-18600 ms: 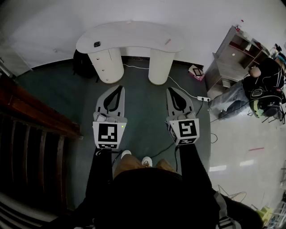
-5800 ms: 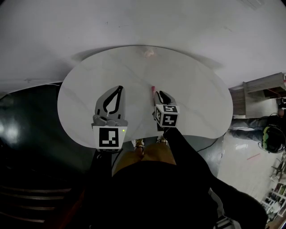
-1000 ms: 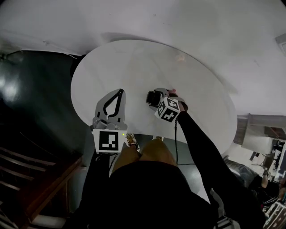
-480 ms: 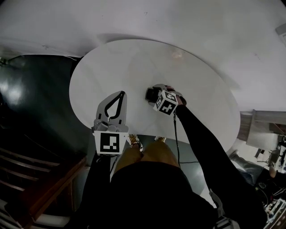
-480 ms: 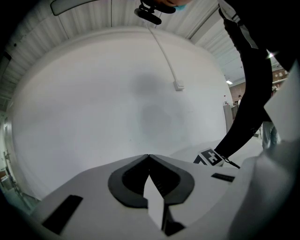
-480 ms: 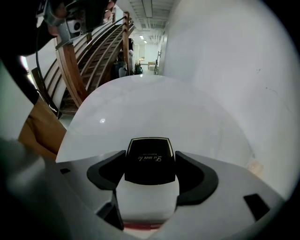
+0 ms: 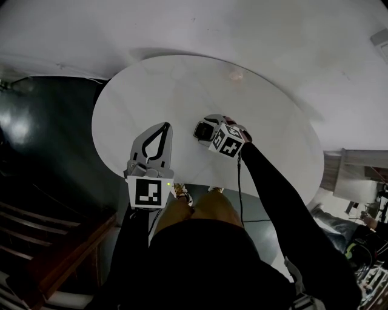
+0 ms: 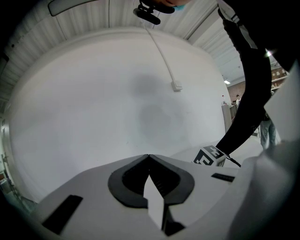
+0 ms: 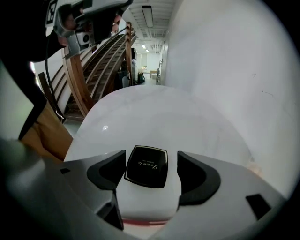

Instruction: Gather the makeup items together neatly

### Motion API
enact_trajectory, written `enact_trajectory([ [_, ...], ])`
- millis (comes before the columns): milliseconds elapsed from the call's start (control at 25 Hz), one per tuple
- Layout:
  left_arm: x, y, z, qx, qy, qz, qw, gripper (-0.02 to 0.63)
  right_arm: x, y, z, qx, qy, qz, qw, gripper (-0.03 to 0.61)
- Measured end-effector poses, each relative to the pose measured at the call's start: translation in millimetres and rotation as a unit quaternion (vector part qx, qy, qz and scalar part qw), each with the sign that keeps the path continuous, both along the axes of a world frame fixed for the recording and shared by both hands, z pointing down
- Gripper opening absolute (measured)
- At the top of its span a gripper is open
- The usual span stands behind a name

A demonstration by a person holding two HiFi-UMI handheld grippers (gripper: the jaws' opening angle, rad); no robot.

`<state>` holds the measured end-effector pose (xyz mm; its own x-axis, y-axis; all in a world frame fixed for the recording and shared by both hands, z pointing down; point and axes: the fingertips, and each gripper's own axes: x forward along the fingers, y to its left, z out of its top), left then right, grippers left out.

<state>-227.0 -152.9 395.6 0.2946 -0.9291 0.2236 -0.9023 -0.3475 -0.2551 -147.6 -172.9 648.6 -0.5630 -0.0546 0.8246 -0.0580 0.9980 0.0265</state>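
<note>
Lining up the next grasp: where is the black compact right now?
In the right gripper view, the black compact lies flat on the white table, between the open jaws of the right gripper.

heavy fisheye everywhere, black corners, bent edges. head view is dim, only the white table (image 7: 182,91) reads bright, floor (image 7: 48,127) near black. right gripper view has ceiling strip lights (image 9: 146,14), a small glare dot on the table, and the black compact (image 9: 146,166) looks sharp.

One compact (image 9: 146,166), one table (image 7: 151,91).
</note>
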Motion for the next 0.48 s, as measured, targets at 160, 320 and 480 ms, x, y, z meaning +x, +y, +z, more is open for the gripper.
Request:
enact_trajectory([
  [160, 7, -6, -5, 0.006, 0.0, 0.001, 1.0, 0.015, 5, -11, -27, 0.021, -0.034, 0.013, 0.999, 0.331],
  [320, 18, -13, -15, 0.019, -0.003, 0.007, 0.9998, 0.015, 19, -30, -69, 0.063, -0.079, 0.052, 0.994, 0.331],
  [480, 28, -22, -24, 0.023, -0.004, 0.002, 0.9997, 0.015, 44, -49, -122, 0.102, -0.14, 0.108, 0.979, 0.33],
])
